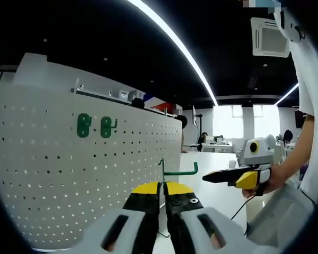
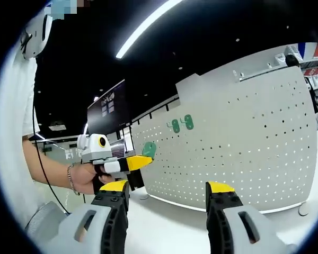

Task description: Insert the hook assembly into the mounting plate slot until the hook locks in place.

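A white pegboard [image 1: 69, 180] stands upright on the left, with two green hooks [image 1: 94, 126] mounted high on it. My left gripper [image 1: 162, 188] is shut on a green hook assembly [image 1: 181, 171], whose arm points right, a short way off the board's face. In the right gripper view the same board [image 2: 254, 153] carries the two mounted hooks [image 2: 182, 123]. There the left gripper [image 2: 139, 162] holds the green hook's plate [image 2: 148, 149] near the board's left end. My right gripper [image 2: 168, 188] is open and holds nothing. It also hovers at right [image 1: 225, 177].
The board stands on a white table [image 2: 164, 219]. A person in a white shirt [image 1: 312, 106] holds both tools, with a cable [image 2: 42, 169] hanging by the arm. Desks and windows [image 1: 222, 124] lie far behind.
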The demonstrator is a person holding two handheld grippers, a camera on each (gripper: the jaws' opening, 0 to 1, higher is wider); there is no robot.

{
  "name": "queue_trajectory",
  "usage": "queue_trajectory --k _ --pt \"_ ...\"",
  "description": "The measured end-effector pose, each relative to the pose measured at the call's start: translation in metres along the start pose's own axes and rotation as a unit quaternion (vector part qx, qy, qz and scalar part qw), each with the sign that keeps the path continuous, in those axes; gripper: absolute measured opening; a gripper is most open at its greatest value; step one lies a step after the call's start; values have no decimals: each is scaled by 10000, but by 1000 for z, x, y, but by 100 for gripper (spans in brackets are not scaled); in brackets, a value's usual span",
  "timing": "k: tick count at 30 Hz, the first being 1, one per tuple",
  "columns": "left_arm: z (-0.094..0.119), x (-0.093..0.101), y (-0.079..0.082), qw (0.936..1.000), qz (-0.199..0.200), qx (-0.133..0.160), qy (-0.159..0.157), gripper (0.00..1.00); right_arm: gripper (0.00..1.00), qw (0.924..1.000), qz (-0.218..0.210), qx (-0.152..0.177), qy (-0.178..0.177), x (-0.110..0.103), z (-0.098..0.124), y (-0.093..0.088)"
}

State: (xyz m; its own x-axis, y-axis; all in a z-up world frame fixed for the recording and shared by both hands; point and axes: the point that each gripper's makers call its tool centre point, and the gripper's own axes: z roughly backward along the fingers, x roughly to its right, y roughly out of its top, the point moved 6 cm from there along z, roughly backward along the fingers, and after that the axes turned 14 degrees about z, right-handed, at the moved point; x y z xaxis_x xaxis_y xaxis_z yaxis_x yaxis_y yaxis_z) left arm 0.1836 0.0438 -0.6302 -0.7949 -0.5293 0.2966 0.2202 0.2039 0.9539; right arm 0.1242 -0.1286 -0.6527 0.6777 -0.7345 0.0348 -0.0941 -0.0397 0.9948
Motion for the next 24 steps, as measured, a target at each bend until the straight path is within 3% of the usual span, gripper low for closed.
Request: queue_trajectory --k 24 --pt "3 1 1 9999 -50 48 129 2 53 9985 -235 270 405 -18 -47 18"
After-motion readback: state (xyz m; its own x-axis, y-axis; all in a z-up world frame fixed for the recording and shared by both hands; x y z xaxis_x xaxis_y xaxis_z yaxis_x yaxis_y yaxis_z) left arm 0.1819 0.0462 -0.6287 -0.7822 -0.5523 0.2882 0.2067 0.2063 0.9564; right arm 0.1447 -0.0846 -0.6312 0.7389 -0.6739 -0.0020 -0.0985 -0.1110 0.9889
